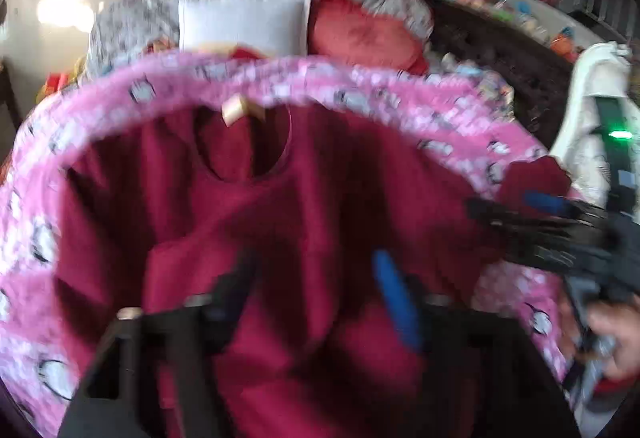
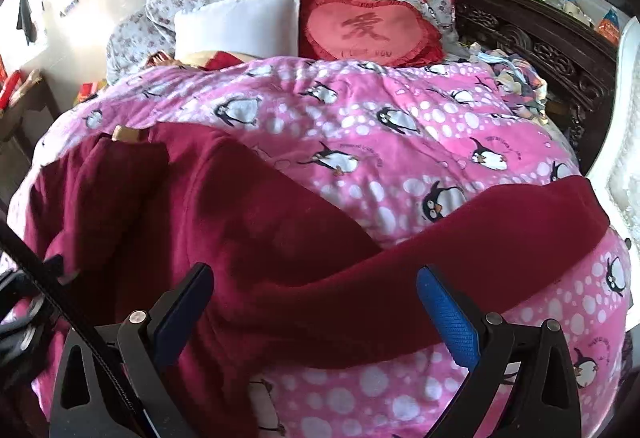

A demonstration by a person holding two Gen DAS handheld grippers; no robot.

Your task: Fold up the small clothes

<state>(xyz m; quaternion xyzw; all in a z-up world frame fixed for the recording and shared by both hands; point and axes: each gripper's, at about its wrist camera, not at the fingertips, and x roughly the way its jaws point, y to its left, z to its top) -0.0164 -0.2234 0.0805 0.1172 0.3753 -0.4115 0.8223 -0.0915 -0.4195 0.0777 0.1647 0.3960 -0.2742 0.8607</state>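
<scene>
Right wrist view: both grippers' jaws spread, empty, over the maroon shirt [image 2: 256, 222].

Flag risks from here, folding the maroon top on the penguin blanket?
1. The maroon top lies on a soft, puffy pink blanket; a pinch could catch the blanket too.
2. Both grippers, right gripper and left gripper, are open and close together over the top; they could collide.
3. One sleeve stretches far right, so it may drag and undo the fold.
</scene>
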